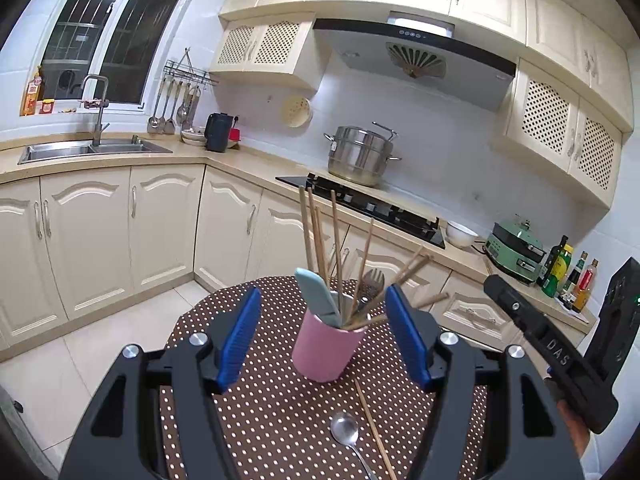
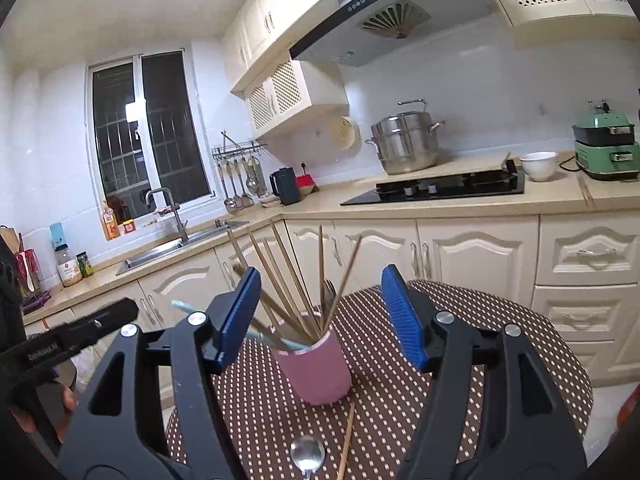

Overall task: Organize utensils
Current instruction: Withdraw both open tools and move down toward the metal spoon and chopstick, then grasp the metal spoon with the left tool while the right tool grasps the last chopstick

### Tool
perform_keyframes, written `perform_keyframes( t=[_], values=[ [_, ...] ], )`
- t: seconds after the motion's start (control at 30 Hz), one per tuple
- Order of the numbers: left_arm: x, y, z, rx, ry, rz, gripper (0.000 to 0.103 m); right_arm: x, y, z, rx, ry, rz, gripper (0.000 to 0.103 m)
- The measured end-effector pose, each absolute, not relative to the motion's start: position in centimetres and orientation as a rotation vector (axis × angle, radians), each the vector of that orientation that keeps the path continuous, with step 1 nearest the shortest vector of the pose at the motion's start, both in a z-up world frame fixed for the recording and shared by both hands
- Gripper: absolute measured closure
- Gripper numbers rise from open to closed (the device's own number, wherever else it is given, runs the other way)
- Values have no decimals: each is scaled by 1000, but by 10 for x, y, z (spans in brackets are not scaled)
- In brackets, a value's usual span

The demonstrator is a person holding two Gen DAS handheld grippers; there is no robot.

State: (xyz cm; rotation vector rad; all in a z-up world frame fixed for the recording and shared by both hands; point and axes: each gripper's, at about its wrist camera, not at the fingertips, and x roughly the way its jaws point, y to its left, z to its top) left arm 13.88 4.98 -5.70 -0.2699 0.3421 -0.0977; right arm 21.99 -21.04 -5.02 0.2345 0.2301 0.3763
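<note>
Nearest the cameras, on the brown polka-dot table, a steel spoon and one loose wooden chopstick lie flat just on the near side of the pink cup, the chopstick beside the spoon and running toward the cup's base; these look like the pieces not yet sorted. The left claw is released, its blue pads well apart with nothing pressed between them, and the cup appears in the gap beyond the pads rather than inside them. The right claw is likewise released and empty, the same cup ahead of it and a little lower. The cup stands upright near the middle of the table, so that long pieces can lean against its rim: a fan of chopsticks, a fork and a pale blue-handled utensil already stand in it. Far beyond the cup, along the wall, run the stove and a steamer pot.
</note>
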Motion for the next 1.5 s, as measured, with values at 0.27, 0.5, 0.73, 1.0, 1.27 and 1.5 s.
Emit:
perform_keyframes(
  t=[0.27, 0.5, 0.73, 1.0, 1.27, 1.5],
  values=[
    [125, 29, -64, -211, 366, -81, 38, 197, -217, -66, 217, 270, 335, 38],
    [123, 12, -84, -158, 440, -70, 38, 187, -221, -87, 217, 328, 323, 37],
    [140, 2, -116, -136, 606, -74, 38, 184, -230, -116, 232, 424, 285, 35],
    [171, -11, -168, -133, 854, -84, 38, 193, -239, -154, 252, 560, 223, 34],
    [190, -41, -202, -72, 976, -147, 53, 199, -241, -175, 259, 611, 206, 34],
    [207, -61, -223, 7, 1035, -124, 70, 201, -246, -188, 302, 639, 213, 33]
  ],
)
